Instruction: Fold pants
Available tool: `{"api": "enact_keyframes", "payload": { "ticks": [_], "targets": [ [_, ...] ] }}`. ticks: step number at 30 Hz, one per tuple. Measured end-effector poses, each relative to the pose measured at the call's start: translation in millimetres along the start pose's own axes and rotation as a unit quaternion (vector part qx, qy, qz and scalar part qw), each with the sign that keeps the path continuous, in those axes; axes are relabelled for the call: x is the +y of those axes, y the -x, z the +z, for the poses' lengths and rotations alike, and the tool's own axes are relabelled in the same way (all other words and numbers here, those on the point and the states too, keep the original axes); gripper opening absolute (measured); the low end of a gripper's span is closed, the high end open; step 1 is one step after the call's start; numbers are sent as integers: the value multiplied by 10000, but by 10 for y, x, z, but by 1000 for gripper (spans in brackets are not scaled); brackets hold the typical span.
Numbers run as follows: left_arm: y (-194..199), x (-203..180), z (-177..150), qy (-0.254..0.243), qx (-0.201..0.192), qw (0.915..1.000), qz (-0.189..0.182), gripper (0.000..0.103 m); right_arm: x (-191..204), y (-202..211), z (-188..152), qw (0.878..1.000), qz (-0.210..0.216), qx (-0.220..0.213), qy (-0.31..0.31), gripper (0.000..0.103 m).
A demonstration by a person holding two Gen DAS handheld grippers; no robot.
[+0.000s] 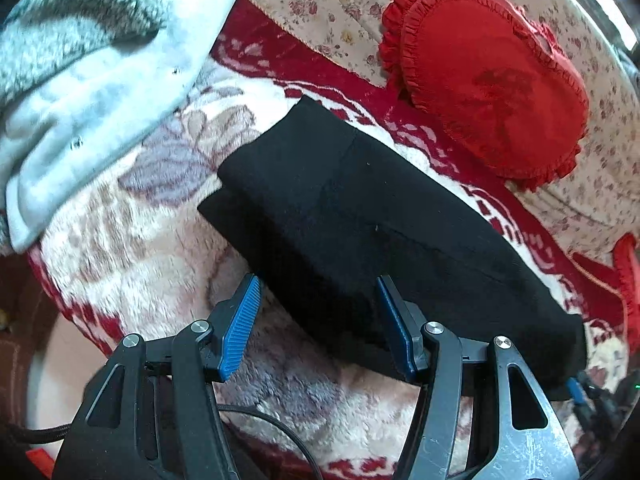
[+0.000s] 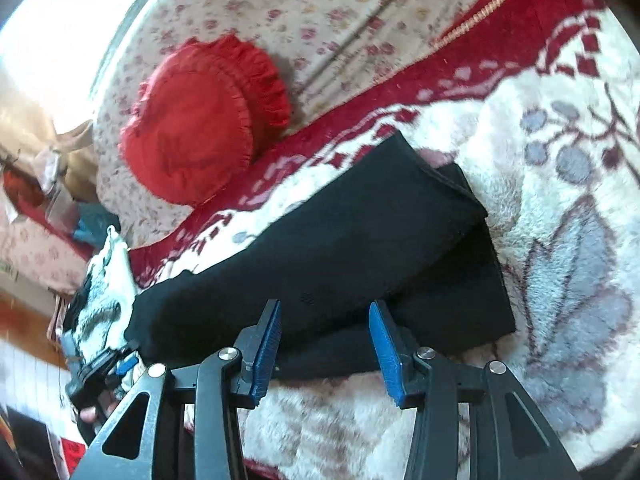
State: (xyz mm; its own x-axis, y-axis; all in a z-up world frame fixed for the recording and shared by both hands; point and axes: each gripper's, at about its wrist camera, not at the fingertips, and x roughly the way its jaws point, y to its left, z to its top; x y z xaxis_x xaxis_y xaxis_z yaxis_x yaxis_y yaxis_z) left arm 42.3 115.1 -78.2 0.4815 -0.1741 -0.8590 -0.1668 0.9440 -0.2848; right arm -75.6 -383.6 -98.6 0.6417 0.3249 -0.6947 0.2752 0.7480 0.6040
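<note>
**Folded black pants on the blanket, both grippers open**

The black pants (image 1: 360,220) lie folded into a long, layered bundle on a fluffy cream blanket (image 1: 132,240) with a red border and grey-mauve flowers. In the right wrist view the pants (image 2: 320,248) show an upper layer lying askew over a lower one, whose corner sticks out at the far right end.

The left hand-held gripper (image 1: 318,322) hangs over the near edge of the pants with its blue pads wide apart; one pad is over the blanket, the other over the black cloth, and nothing is clamped between them. The right hand-held gripper (image 2: 324,344) also stands open at the near edge of the bundle, its pads spread with only cloth and blanket beyond them, holding nothing.

A red frilled cushion (image 1: 488,84) rests on a flowered sheet (image 1: 340,12) past the blanket's border. A pale grey fur-trimmed garment (image 1: 88,80) lies near the pants' far end.
</note>
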Motion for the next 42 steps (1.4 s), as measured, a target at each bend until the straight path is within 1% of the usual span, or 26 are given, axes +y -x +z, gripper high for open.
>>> {"api": "enact_keyframes", "payload": {
  "ticks": [2, 4, 8, 10, 13, 17, 21, 26, 30, 33, 36, 38, 40, 42],
  "targets": [
    [7, 68, 1, 184, 62, 9997, -151, 58, -52, -28, 20, 9999, 60, -14, -97, 43],
    [-16, 162, 11, 503, 159, 9980, -335, 58, -75, -55, 23, 9998, 123, -79, -154, 43],
    [-108, 251, 26, 997, 402, 9916, -720, 58, -94, -95, 24, 9997, 135, -76, -162, 43],
    [-116, 227, 29, 1124, 419, 9888, -888, 58, -94, -97, 19, 9998, 134, -64, -140, 43],
    [-128, 124, 31, 1051, 418, 9900, -839, 58, -101, -95, 14, 9997, 161, -65, -161, 43],
    [-194, 39, 54, 1086, 436, 9901, -775, 58, -122, -146, 49, 9996, 221, -62, -160, 43],
    [-197, 91, 97, 1381, 488, 9854, -873, 58, -139, -166, 82, 9995, 262, -93, -172, 42],
    [-24, 212, 49, 1404, 420, 9862, -771, 58, -132, -165, 80, 9997, 228, -42, -115, 42],
    [72, 250, 15, 1432, 403, 9846, -917, 58, -131, -176, 81, 9997, 219, -1, -107, 42],
    [80, 166, 2, 1330, 425, 9843, -1083, 58, -123, -185, 93, 9998, 188, 35, -86, 42],
    [45, 86, 5, 1302, 475, 9821, -1273, 58, -128, -188, 100, 9998, 194, 56, -81, 42],
    [0, 26, 6, 1257, 526, 9824, -1279, 58, -134, -189, 106, 9997, 209, 62, -82, 42],
    [-53, -19, 5, 1186, 561, 9841, -1201, 58, -135, -191, 107, 9997, 214, 66, -85, 42],
    [-106, -30, -3, 1206, 608, 9840, -1159, 58, -134, -191, 104, 9997, 214, 67, -96, 42]
  ]
}}
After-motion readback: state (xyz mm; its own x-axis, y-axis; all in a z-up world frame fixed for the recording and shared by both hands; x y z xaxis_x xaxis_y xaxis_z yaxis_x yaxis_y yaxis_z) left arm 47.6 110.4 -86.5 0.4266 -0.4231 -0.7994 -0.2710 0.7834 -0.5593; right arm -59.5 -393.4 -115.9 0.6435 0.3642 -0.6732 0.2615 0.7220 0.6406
